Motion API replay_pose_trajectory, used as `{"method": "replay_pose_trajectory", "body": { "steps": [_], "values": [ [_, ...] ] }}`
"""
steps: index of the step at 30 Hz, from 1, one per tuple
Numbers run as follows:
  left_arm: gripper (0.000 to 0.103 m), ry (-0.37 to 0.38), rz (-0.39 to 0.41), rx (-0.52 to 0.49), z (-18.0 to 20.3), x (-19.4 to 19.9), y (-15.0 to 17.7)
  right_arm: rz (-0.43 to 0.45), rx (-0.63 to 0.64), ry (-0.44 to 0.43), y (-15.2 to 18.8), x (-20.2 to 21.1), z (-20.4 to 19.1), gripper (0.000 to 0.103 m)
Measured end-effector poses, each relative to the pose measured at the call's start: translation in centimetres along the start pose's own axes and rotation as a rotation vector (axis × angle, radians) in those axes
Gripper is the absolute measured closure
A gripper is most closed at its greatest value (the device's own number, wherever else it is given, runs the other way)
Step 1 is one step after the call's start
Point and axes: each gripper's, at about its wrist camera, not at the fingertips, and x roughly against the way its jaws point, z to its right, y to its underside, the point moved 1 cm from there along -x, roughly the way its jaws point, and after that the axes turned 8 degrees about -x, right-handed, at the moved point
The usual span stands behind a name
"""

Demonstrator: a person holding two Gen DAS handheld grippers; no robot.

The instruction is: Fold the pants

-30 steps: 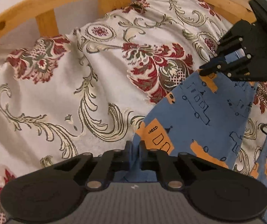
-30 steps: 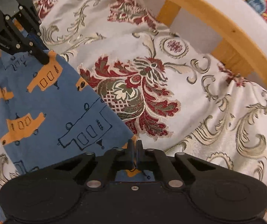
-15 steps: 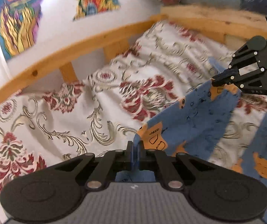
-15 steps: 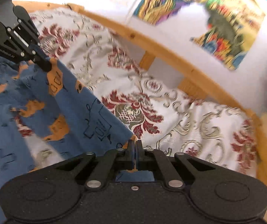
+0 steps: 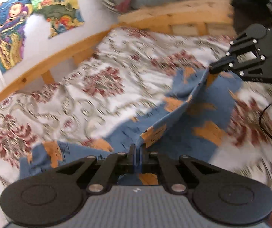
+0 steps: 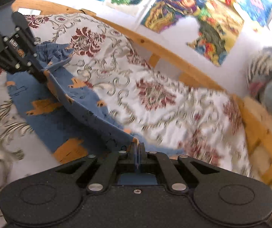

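On the bed (image 5: 117, 60), over its floral cover, the pants (image 5: 181, 117) hang between my two grippers, one edge lifted, the rest trailing on the cover. Thin blue cloth: light, limp, sags mid-span; best taken at hem or waistband corners, kept taut. Left gripper (image 5: 138, 152): jaws pinched tight on the near cloth edge. Right gripper (image 6: 137, 148): jaws likewise clamped on the same edge, farther along.
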Motion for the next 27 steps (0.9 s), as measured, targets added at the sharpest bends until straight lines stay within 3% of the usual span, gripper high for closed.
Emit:
{"method": "replay_pose_trajectory", "body": {
  "steps": [9,17,21,23,24,26,27],
  "values": [
    [0.1,0.051,-0.081,-0.012,3.5,-0.7,3.2,-0.065,-0.031,0.031,3.0,-0.8,-1.8,0.103],
    [0.097,0.081,-0.133,-0.025,4.5,-1.8,3.8,-0.121,-0.024,0.031,4.3,-1.9,-2.2,0.102],
    [0.094,0.109,-0.156,-0.039,4.5,-2.3,3.9,-0.123,-0.106,-0.004,4.2,-1.3,-1.4,0.082],
    [0.082,0.132,-0.164,-0.024,4.1,-2.1,3.7,-0.111,-0.155,-0.008,3.9,-0.7,-0.7,0.08],
    [0.077,0.15,-0.165,-0.007,3.9,-2.0,3.6,-0.102,-0.176,-0.006,3.7,-0.3,-0.4,0.073],
    [0.054,0.193,-0.167,0.039,3.3,-1.4,3.2,-0.083,-0.229,-0.003,3.2,0.4,0.6,0.061],
    [0.05,0.205,-0.16,0.057,3.2,-1.1,2.9,-0.075,-0.249,0.001,3.0,0.7,1.1,0.056]
  ]
}}
